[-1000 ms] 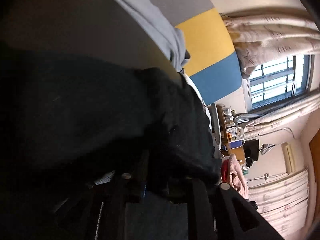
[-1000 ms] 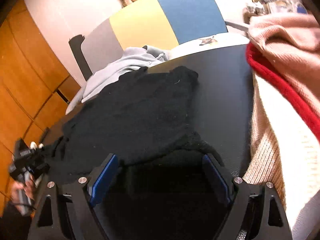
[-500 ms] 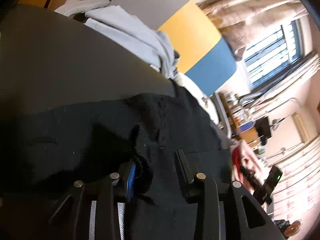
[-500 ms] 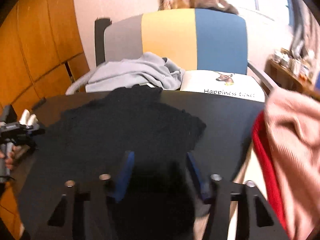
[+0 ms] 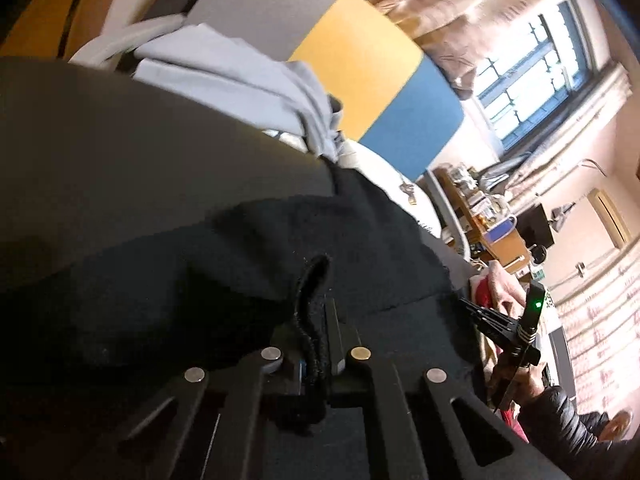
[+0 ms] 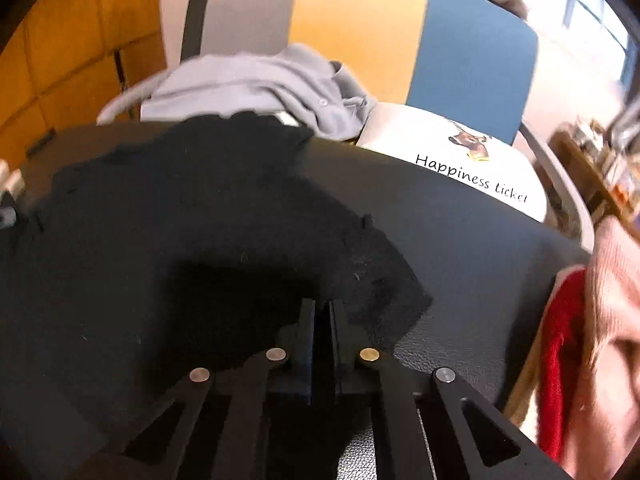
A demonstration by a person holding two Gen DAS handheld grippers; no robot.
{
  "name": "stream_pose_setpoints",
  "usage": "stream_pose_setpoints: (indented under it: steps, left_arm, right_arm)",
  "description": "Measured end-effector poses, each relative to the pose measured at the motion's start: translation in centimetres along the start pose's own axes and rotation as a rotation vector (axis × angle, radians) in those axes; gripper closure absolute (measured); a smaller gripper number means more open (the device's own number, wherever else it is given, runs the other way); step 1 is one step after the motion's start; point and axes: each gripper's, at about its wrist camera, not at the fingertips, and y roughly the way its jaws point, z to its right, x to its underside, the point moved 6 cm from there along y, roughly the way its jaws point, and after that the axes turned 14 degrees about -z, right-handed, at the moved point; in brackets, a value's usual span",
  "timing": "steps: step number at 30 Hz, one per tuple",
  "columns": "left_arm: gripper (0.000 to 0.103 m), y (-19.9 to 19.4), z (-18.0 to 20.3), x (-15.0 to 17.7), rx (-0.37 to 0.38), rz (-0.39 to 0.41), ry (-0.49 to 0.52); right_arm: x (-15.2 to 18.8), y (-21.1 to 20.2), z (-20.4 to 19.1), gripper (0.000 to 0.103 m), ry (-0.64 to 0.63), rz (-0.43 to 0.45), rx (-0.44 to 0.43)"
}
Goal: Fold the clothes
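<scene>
On the dark tabletop [image 6: 480, 240], black knit garment [image 6: 180, 220] looks soft, limp, light; your L gripper [image 5: 318, 344] and R gripper [image 6: 320, 320] both pinched near-closed on hem edges — grip hems, not mid-cloth.

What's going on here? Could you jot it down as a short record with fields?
Activity: folding a black garment
Surface: dark table
Left gripper: shut on a bunched edge of the black garment
Right gripper: jaws nearly together at the garment's near edge; a grip on cloth cannot be told
Behind the table: chair with grey, yellow and blue back, grey clothing on its seat
To the right: pink and red knitwear
</scene>
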Motion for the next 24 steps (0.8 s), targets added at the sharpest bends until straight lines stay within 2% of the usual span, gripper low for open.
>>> stream_pose_setpoints:
  steps: [2, 6, 11, 13, 16, 17, 19, 21, 24]
  left_arm:
    - [0.099, -0.2, 0.7, -0.6, 0.033, 0.024, 0.009]
    - [0.099, 0.8, -0.6, -1.3, 0.002, 0.02, -0.032]
    - [0.099, 2.1, -2.3, -2.2, -0.038, 0.016, -0.082]
    - [0.099, 2.6, -3.8, -1.9, -0.079, -0.016, -0.119]
    - [0.099, 2.9, -4.4, -1.6, -0.071, -0.01, -0.151]
    - [0.099, 2.8, -4.4, -1.7, -0.059, -0.001, -0.16]
    - [0.092, 2.4, -4.5, -2.2, -0.041, 0.021, -0.183]
    - [0.09, 2.0, -5.2, -2.6, -0.055, 0.03, -0.218]
    - [0.086, 0.8, -5.8, -2.9, -0.177, 0.057, -0.254]
  right_arm:
    - [0.0, -0.9, 0.5, 0.1, 0.027, 0.033, 0.003]
    - [-0.1, -3.0, 2.8, 0.1, 0.117, 0.104, 0.042]
    - [0.8, -1.5, 6.1, 0.103, 0.205, 0.042, 0.125]
    - [1.0, -1.3, 6.8, 0.103, 0.238, 0.04, 0.097]
    - [1.3, -1.4, 7.6, 0.103, 0.281, 0.046, 0.052]
    - [1.2, -2.1, 7.3, 0.102, 0.28, 0.068, 0.034]
    - [1.1, -3.8, 6.2, 0.102, 0.248, 0.116, 0.016]
    - [1.7, -4.9, 4.9, 0.102, 0.21, 0.134, -0.004]
    - [3.3, -6.2, 2.8, 0.102, 0.15, 0.138, -0.028]
